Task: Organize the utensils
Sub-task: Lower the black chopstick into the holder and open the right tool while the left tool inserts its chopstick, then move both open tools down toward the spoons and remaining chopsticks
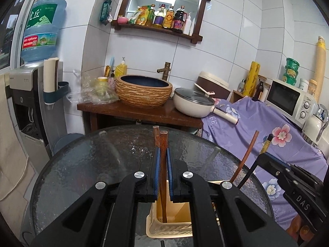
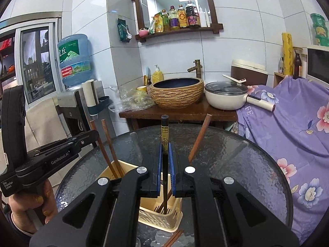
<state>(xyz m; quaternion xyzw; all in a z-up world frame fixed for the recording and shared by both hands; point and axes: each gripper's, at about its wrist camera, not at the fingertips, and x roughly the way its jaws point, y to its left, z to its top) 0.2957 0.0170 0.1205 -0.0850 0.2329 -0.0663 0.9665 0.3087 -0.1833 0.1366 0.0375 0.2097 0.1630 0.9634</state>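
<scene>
A cream plastic utensil holder (image 1: 168,226) stands on the round glass table (image 1: 82,164); it also shows in the right wrist view (image 2: 162,220). My left gripper (image 1: 162,150) is shut on a pair of brown wooden chopsticks (image 1: 161,140), their lower ends inside the holder. My right gripper (image 2: 164,146) is shut on a black chopstick with gold print (image 2: 164,135), its tip down in the holder. Another brown chopstick (image 2: 199,138) leans in the holder to the right. The right gripper also shows at the right edge of the left wrist view (image 1: 265,154).
More brown chopsticks (image 2: 172,238) lie on the glass by the holder. Behind the table stand a wooden counter (image 1: 139,111) with a woven basin (image 1: 144,90) and a white pan (image 1: 195,103), a water dispenser (image 1: 22,94) at left, and purple floral cloth (image 1: 267,131) at right.
</scene>
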